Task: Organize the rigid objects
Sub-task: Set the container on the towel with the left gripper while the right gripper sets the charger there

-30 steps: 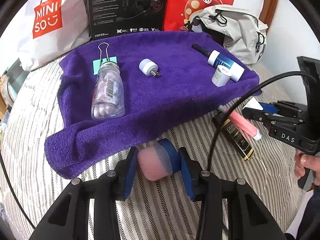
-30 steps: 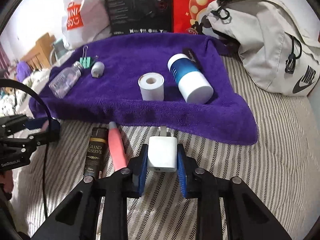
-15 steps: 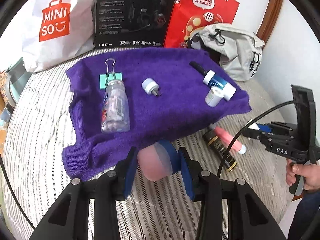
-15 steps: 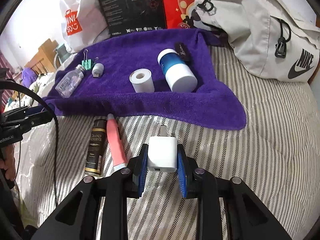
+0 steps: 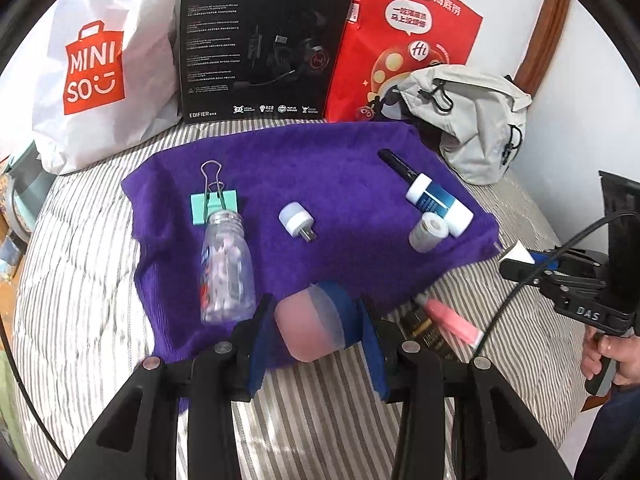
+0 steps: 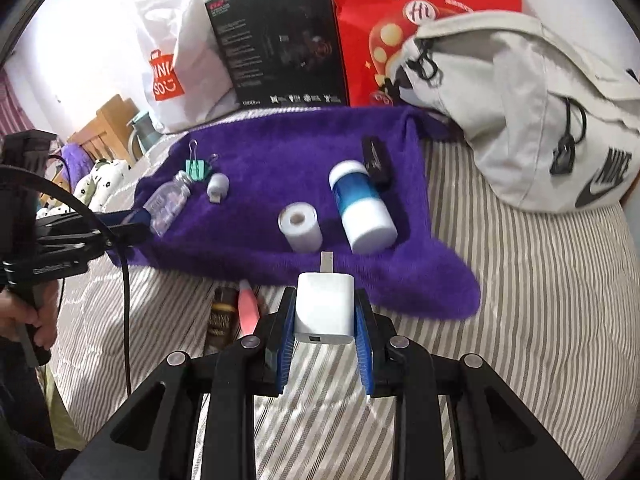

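Note:
My left gripper [image 5: 316,320] is shut on a pink jar with a clear cap [image 5: 310,326], held over the near edge of the purple towel [image 5: 340,168]. My right gripper [image 6: 325,316] is shut on a white charger plug [image 6: 325,307], prongs forward, just short of the towel [image 6: 280,152]. On the towel lie a clear bottle [image 5: 226,270], a teal binder clip [image 5: 214,204], a small white plug [image 5: 296,222], a blue-and-white bottle [image 5: 438,204], a white roll [image 5: 428,232] and a black pen [image 5: 396,162]. A pink tube [image 5: 450,320] and a dark tube [image 6: 222,316] lie on the striped bed.
A white Miniso bag [image 5: 96,72], a black headset box [image 5: 260,44], a red bag [image 5: 404,36] and a grey backpack [image 6: 520,104] line the back of the striped bed [image 6: 520,280]. A hand [image 5: 612,356] holds the right gripper's handle at the right.
Both grippers have risen and drawn back, each keeping its object. The left gripper's jar now hangs over the towel's near edge; the right gripper's plug has come closer to the towel's front.

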`<action>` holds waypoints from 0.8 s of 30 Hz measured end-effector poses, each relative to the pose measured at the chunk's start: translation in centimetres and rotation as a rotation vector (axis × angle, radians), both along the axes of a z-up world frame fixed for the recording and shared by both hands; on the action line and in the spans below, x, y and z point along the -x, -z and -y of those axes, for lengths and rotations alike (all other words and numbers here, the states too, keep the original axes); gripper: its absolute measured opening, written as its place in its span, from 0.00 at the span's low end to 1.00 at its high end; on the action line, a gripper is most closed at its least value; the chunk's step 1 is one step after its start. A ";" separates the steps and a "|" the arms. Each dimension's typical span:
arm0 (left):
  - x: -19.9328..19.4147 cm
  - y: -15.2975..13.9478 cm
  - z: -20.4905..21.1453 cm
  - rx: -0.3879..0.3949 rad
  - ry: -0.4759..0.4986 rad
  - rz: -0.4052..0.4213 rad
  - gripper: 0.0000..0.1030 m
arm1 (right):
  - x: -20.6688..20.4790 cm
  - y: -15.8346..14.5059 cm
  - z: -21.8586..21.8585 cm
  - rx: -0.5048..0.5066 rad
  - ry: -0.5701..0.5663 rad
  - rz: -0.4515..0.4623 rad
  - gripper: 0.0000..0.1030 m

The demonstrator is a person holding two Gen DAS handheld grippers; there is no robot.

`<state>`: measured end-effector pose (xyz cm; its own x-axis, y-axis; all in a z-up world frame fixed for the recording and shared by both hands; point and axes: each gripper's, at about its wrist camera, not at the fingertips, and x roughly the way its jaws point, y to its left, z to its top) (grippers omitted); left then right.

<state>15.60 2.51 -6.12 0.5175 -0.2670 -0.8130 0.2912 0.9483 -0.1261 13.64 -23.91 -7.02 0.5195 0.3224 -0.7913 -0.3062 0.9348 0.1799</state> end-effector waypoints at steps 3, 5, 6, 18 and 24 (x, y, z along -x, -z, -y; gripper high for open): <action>-1.5 0.4 0.1 -0.010 -0.004 -0.012 0.38 | -0.9 -0.7 -0.3 -0.006 -0.014 0.012 0.26; -2.4 0.7 0.4 -0.015 -0.007 -0.021 0.38 | -1.4 -1.1 -0.3 -0.007 -0.021 0.018 0.26; -2.9 0.8 0.6 -0.020 -0.005 -0.024 0.38 | -1.9 -1.4 -0.4 -0.006 -0.020 0.023 0.26; -5.9 3.5 3.0 -0.108 0.031 -0.079 0.38 | -6.4 -2.8 -1.0 0.001 -0.045 0.053 0.26; -5.8 3.9 3.6 -0.180 0.055 -0.065 0.38 | -7.5 -2.3 -1.4 0.017 -0.058 0.045 0.26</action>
<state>21.45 -1.13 -9.97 0.4507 -0.1403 -0.8816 0.3398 0.9402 0.0241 21.13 -22.53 -4.73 0.5353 0.3396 -0.7734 -0.3677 0.9180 0.1486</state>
